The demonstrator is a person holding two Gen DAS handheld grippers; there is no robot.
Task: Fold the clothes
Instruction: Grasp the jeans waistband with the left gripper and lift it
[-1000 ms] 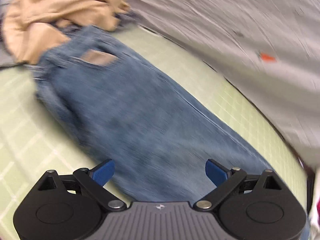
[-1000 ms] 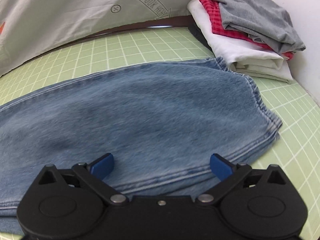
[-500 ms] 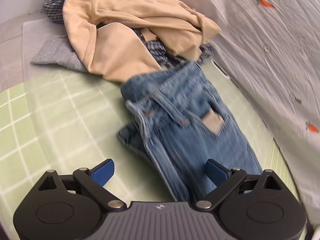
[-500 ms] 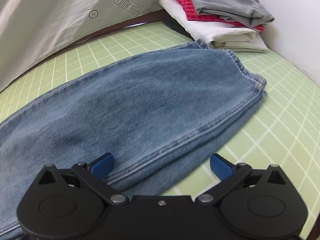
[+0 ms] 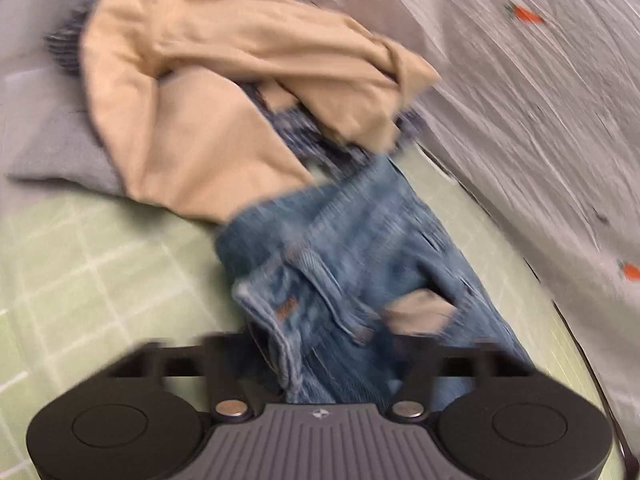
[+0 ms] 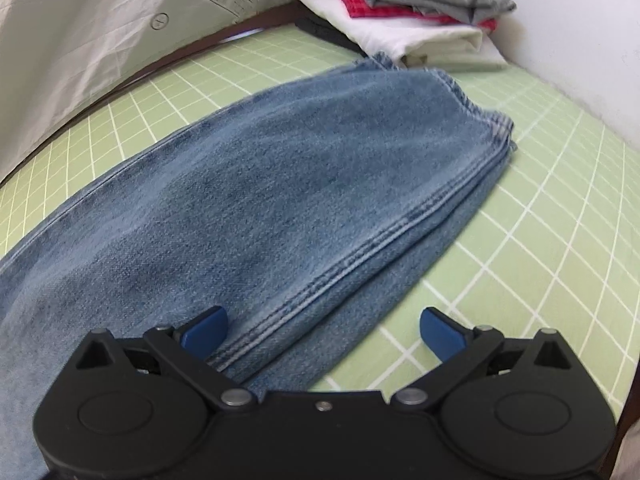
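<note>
Mat under my work: pale green cutting mat (image 6: 532, 216) with a white grid; it fills the lower right of my right view and the lower left of my left view (image 5: 72, 264)
Backdrop: creased grey sheet (image 5: 532, 92) along the mat's far edge; small orange carrot prints (image 5: 527, 15) on it; in my right view it (image 6: 80, 40) carries an outlined box and a circled mark
Wall: plain white (image 6: 580, 28), at the far right corner

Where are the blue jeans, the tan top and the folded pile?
jeans (image 6: 280, 200), right wrist view, middle of the leg.
tan top (image 5: 192, 136), left wrist view, its broad front.
folded pile (image 6: 404, 36), right wrist view, white bottom layer.
</note>
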